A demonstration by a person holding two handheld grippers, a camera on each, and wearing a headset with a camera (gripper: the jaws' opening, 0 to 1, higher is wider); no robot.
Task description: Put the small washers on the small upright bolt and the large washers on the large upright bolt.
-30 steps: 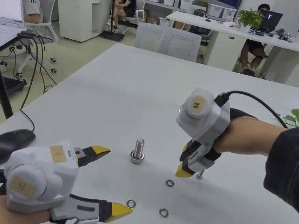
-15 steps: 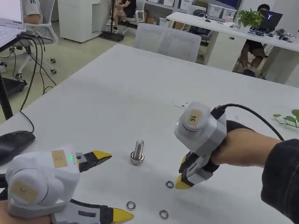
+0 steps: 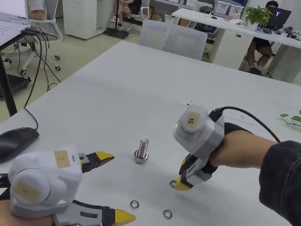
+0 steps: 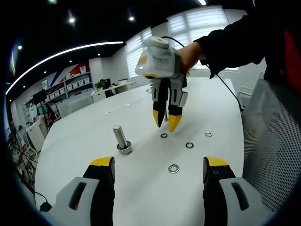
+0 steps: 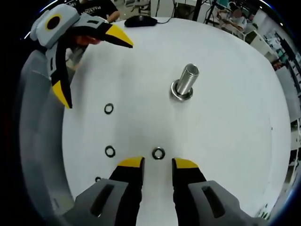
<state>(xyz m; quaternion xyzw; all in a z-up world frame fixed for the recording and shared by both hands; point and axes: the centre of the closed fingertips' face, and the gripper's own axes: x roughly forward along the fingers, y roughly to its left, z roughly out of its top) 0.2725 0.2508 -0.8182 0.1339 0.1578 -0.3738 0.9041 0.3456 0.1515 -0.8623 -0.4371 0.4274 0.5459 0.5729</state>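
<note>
The right gripper [image 5: 158, 163] points down at the white table [image 3: 117, 94], its jaws a narrow gap apart with nothing between them. Its yellow tips sit just short of a washer [image 5: 158, 153] lying flat to the right of, and nearer than, the large upright bolt [image 3: 141, 150]; whether they touch it I cannot tell. The left gripper [image 4: 158, 162] hovers at the near left, spread wide and empty, a second washer [image 3: 134, 204] just beside its near tip and a third washer [image 3: 167, 214] to the right of that.

I have swung my right gripper [image 3: 181, 184] leftward and lower, so its yellow tips now sit just beside a small washer [image 5: 158, 153].
</note>
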